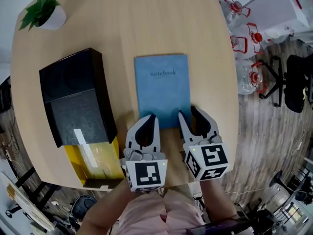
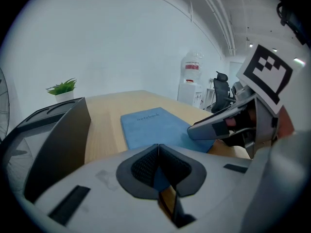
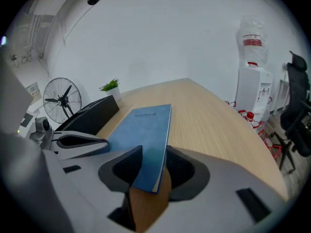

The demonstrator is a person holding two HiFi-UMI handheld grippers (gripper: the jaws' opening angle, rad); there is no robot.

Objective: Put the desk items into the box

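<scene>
A blue notebook (image 1: 162, 89) lies flat on the round wooden table (image 1: 122, 13), lettered cover up. To its left stands a long black box (image 1: 54, 75) with a grey inside and a yellow near end (image 1: 95, 163). Both grippers hover at the notebook's near edge. My left gripper (image 1: 149, 119) is shut and empty, its tips (image 2: 158, 147) meeting just short of the notebook (image 2: 150, 125). My right gripper (image 1: 191, 115) is open over the notebook's near right corner. That corner (image 3: 146, 174) shows in the gap between the right gripper (image 3: 154, 154) pads.
A small potted plant (image 1: 44, 11) sits at the table's far left. Off the table to the right are water bottles (image 1: 244, 38) and an office chair (image 1: 298, 82). A floor fan (image 3: 60, 98) stands beyond the box (image 3: 90, 115). The table's near edge runs under the grippers.
</scene>
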